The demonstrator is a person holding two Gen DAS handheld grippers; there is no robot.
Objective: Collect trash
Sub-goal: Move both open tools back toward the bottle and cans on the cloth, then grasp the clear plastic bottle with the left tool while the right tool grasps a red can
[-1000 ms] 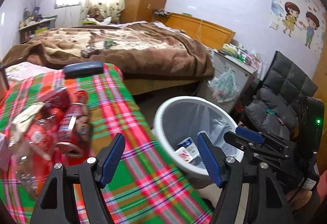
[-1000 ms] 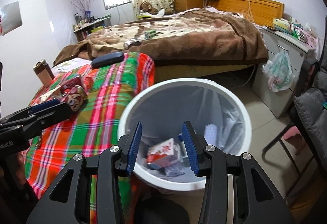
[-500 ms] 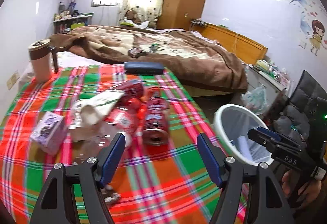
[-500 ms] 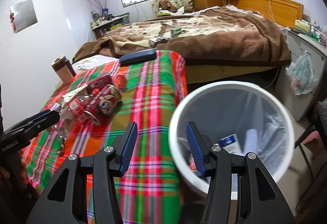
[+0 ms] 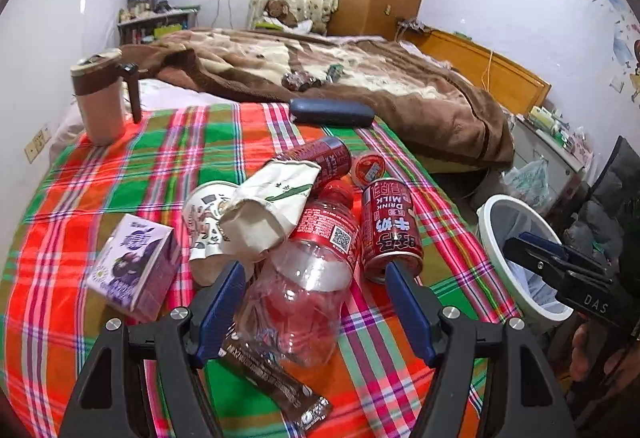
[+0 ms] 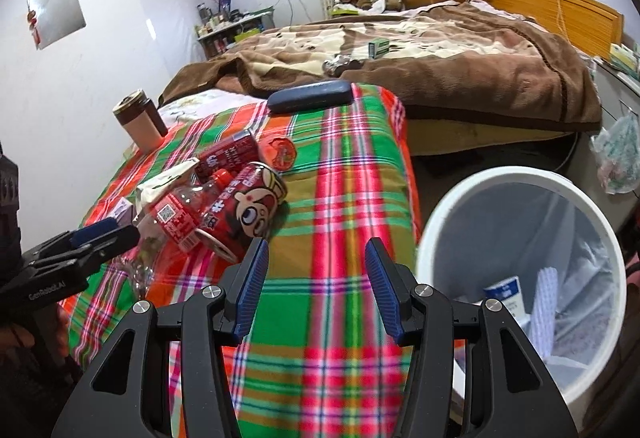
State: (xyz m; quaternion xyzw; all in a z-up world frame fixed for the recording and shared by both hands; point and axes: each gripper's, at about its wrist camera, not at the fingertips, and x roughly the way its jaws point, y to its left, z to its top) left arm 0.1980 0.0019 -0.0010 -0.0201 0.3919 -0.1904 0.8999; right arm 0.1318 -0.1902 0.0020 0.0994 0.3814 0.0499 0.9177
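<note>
A heap of trash lies on the plaid table (image 5: 120, 174): a clear bottle with a red label (image 5: 316, 262), a red milk can (image 5: 390, 226), a second red can (image 5: 320, 158), crumpled paper cups (image 5: 268, 206), a purple carton (image 5: 136, 262) and a brown wrapper (image 5: 272, 374). My left gripper (image 5: 316, 278) is open just above the clear bottle, its pads off it. Over the table's near edge my right gripper (image 6: 316, 254) is open with nothing in it, left of the white bin (image 6: 440, 222). The bin holds some trash (image 6: 504, 294).
A brown lidded mug (image 5: 100, 98) and a dark blue case (image 5: 332, 112) stand on the table's far side. Behind is a bed with a brown blanket (image 5: 400, 90). The bin (image 5: 492, 222) sits on the floor right of the table, near a black chair (image 5: 616, 178).
The left gripper swung from the bin side to over the trash heap and came closer to the bottle. The right gripper moved left from above the bin to the table edge, jaws wider.
</note>
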